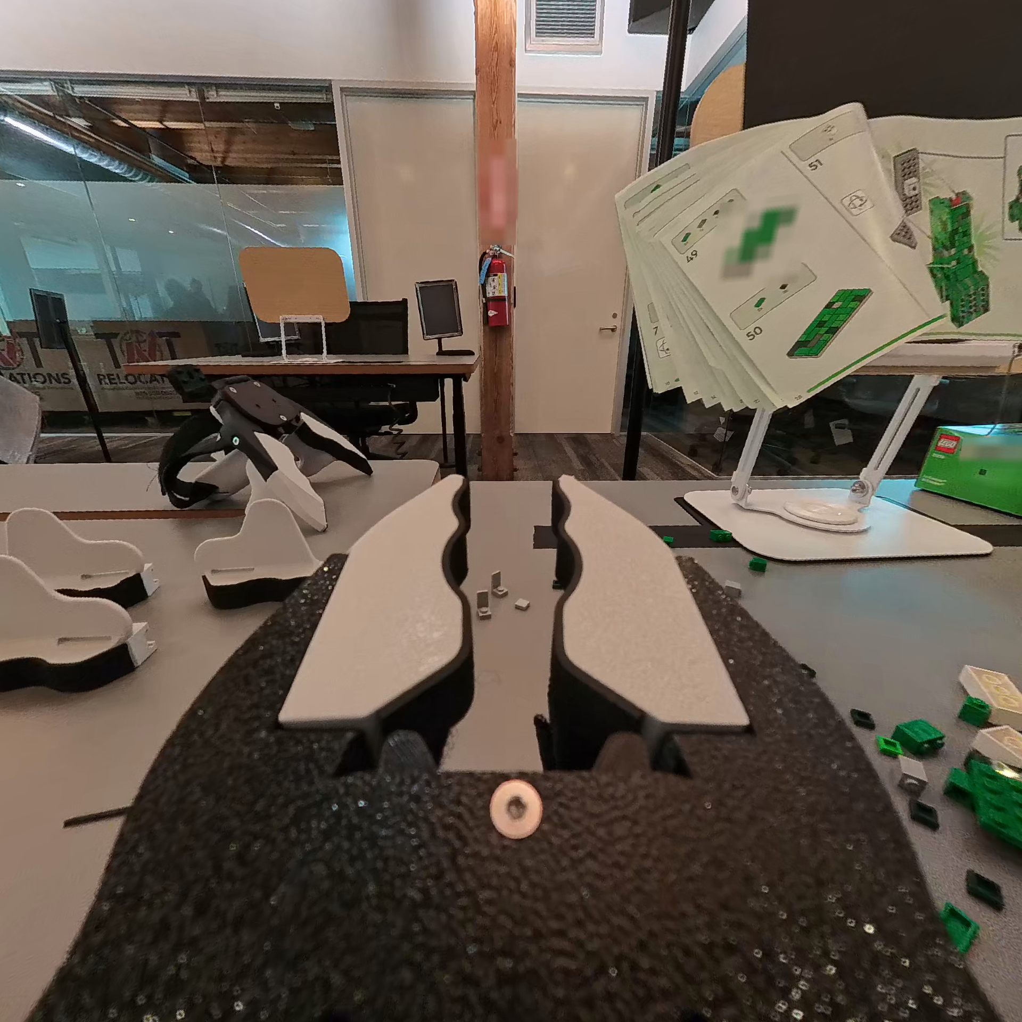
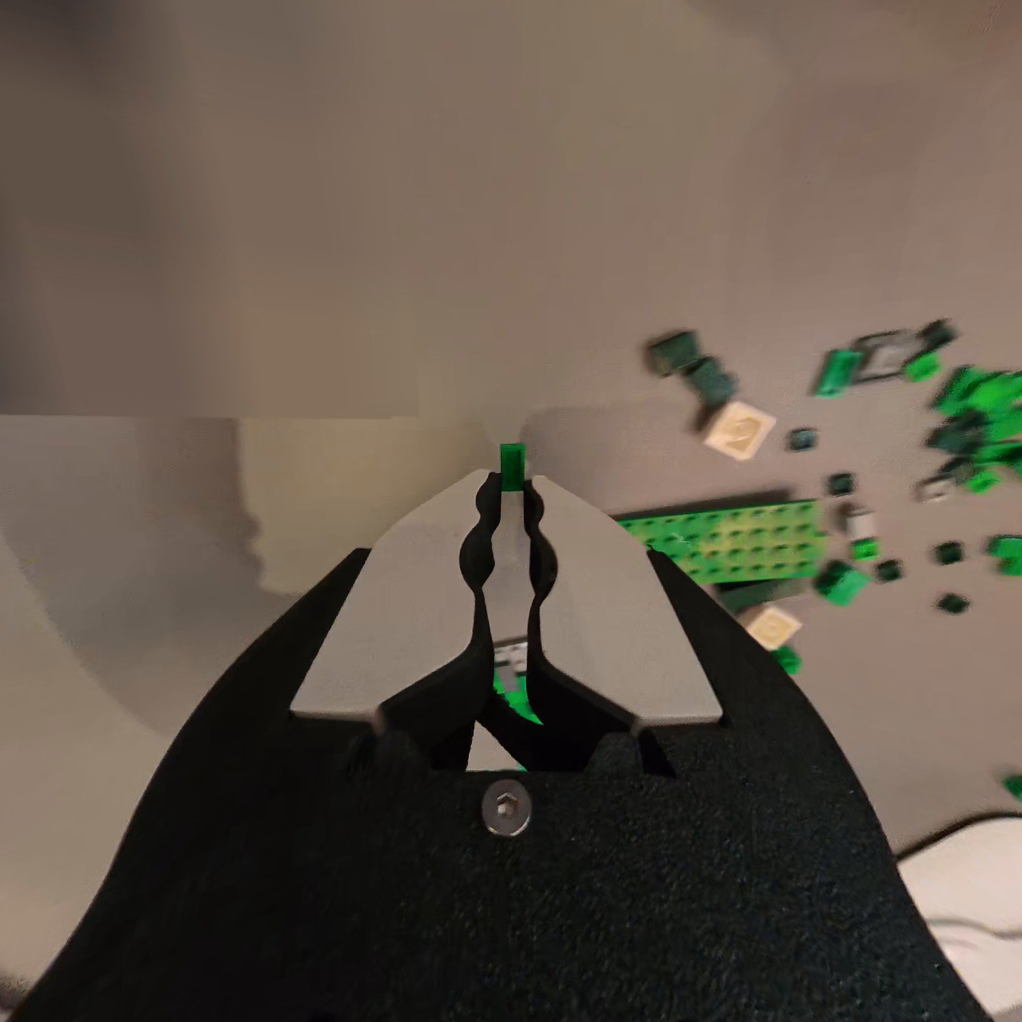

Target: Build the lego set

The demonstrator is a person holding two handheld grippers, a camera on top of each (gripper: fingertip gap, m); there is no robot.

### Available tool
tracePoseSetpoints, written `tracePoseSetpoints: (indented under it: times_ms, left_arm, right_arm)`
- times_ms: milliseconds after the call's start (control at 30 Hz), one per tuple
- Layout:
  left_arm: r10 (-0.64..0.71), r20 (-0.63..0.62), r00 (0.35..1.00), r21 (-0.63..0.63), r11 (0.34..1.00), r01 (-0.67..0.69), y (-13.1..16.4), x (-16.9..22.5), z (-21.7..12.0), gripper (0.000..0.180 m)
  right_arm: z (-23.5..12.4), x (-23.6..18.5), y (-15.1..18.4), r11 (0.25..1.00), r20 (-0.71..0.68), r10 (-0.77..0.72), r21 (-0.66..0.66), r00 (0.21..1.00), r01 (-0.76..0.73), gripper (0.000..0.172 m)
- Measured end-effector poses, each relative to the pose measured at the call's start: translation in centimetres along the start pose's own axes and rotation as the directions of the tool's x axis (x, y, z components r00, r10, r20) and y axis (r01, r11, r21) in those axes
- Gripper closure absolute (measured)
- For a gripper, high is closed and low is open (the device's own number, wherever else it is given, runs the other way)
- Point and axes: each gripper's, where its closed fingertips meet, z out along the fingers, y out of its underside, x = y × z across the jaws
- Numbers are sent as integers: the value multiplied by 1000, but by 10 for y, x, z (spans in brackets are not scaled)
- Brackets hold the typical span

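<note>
This is an office. At the left of the left wrist view runs a glass partition wall (image 1: 166, 249), and before it stands a counter (image 1: 309, 362) with a black chair (image 1: 370, 326) and a small framed display (image 1: 439, 309). In the middle, a wooden post (image 1: 496, 387) carries a red fire extinguisher (image 1: 496, 296), with a closed white door (image 1: 575, 265) right of it. The floor (image 1: 575, 456) looks carpeted.

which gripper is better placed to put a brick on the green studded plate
Right, probably. The right gripper pinches a small green piece at its tips, with the green studded plate beside it. The left gripper is open and empty.
</note>
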Motion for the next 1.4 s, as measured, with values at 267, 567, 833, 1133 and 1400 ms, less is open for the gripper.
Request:
tracePoseSetpoints:
  times_ms: [267,567,833,1133,1400]
  left_arm:
    - [10,-2,1000,-8,1000,-10,1,1,-1,153]
    - [22,-1,1000,-11,1000,-22,1,1,0,153]
    - [5,-1,1000,-2,1000,-5,-1,0,-1,153]
    - [-8,0,1000,-6,1000,8,0,0,-1,153]
    - [-12,-3,1000,-8,1000,12,1,0,-1,153]
  right_arm:
    - [-9,17,-4,998,-146,41,49,988,-34,141]
    - [1,132,-16,984,-193,176,76,965,-164,163]
    - [15,143,-10,983,-176,181,42,968,-177,164]
    - [18,152,-15,990,-196,141,42,970,-135,161]
    - [18,148,-20,996,-218,87,38,972,-81,169]
